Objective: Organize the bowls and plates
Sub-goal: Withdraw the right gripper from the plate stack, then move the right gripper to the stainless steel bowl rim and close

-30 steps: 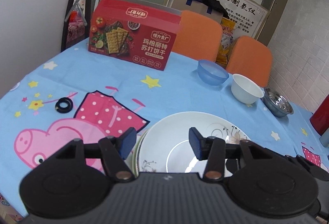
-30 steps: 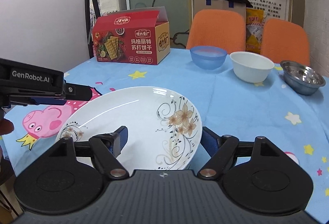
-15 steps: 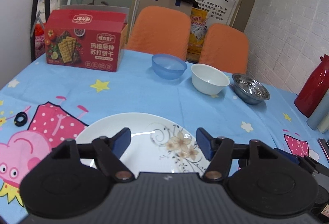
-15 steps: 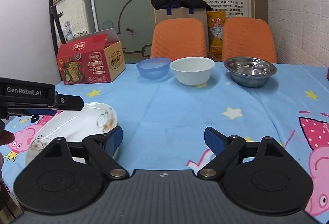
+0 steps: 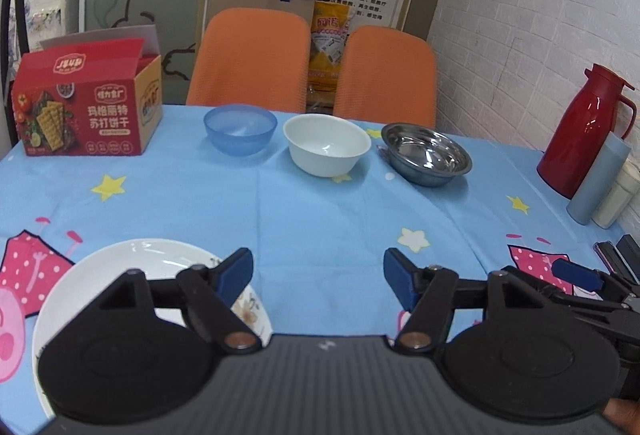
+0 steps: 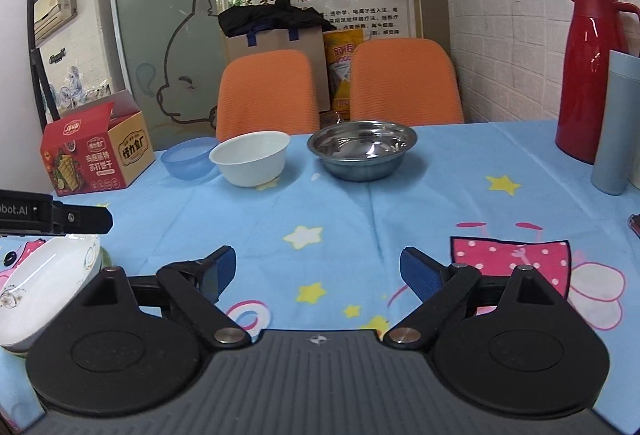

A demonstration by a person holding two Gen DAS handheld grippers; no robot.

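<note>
Three bowls in a row at the far side of the table, all looking empty: blue bowl at left, white bowl in the middle, steel bowl at right, each just beside the next — blue partly hidden behind white in the right wrist view. White flowered plate lying flat at the near left, nothing visible in it, partly covered by the left gripper's own body; what looks like a second rim under it in the right wrist view, hard to confirm. Left gripper jaws wide apart, holding nothing, over bare cloth just right of the plate. Right gripper also spread apart and empty, over the cloth well short of the bowls. Red cracker box with flap up at far left, contents not visible. Red thermos and a grey-blue tumbler at the right edge by the brick wall. Two orange chairs behind the table, paper bag and yellow packet behind them. Path between grippers and bowls — only cloth.
</note>
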